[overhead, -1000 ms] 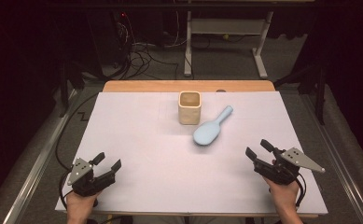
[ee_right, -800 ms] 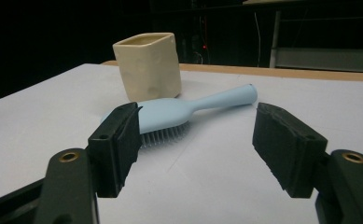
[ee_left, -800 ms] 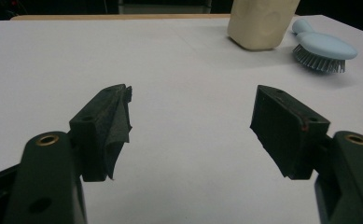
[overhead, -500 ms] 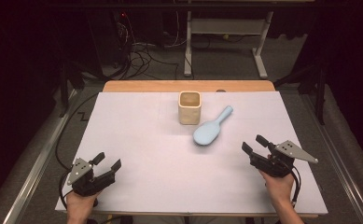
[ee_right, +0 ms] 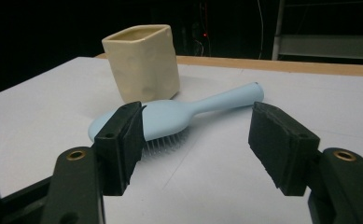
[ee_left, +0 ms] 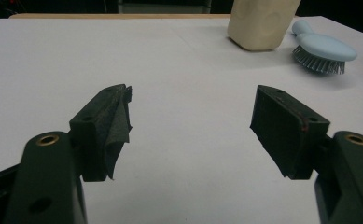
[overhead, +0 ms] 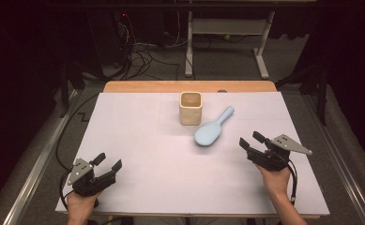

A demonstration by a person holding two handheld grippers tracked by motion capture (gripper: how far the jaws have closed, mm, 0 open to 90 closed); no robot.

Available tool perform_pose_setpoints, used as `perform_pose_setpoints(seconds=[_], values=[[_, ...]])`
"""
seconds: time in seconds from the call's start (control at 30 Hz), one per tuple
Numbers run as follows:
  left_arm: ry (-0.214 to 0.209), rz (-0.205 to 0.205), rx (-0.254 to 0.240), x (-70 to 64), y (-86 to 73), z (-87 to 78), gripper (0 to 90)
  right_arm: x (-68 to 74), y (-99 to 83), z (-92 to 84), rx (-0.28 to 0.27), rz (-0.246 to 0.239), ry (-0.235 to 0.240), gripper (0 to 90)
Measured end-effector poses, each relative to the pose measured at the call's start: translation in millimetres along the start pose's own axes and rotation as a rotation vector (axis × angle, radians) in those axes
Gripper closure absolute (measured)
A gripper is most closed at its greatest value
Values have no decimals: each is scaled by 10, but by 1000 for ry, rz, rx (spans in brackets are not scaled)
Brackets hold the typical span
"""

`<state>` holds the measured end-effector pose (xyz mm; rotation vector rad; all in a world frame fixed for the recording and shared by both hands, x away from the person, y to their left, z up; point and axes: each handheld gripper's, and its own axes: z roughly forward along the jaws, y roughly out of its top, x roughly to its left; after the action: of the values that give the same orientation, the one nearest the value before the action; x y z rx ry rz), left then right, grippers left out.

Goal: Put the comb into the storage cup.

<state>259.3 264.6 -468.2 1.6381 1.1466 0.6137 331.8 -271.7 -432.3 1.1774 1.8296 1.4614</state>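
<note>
Pale blue hairbrush (overhead: 212, 131), bristles down on the white table cover (overhead: 138, 136), handle angled toward the far right, head just beside the cream square cup (overhead: 190, 108) standing upright. Right gripper (overhead: 251, 142) low over the cover near the brush head, jaws spread wide, clasping nothing, brush seen between them in the right gripper view (ee_right: 170, 119). Left gripper (overhead: 109, 161) at the near left corner, well apart from brush and cup, jaws likewise spread and empty
</note>
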Motion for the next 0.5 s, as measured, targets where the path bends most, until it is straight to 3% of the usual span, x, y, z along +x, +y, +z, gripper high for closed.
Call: perform_pose_setpoints(seconds=[0.5], values=[[-3, 2, 2, -4, 3, 8, 289, -35, 108, 142, 30, 1, -11, 385]])
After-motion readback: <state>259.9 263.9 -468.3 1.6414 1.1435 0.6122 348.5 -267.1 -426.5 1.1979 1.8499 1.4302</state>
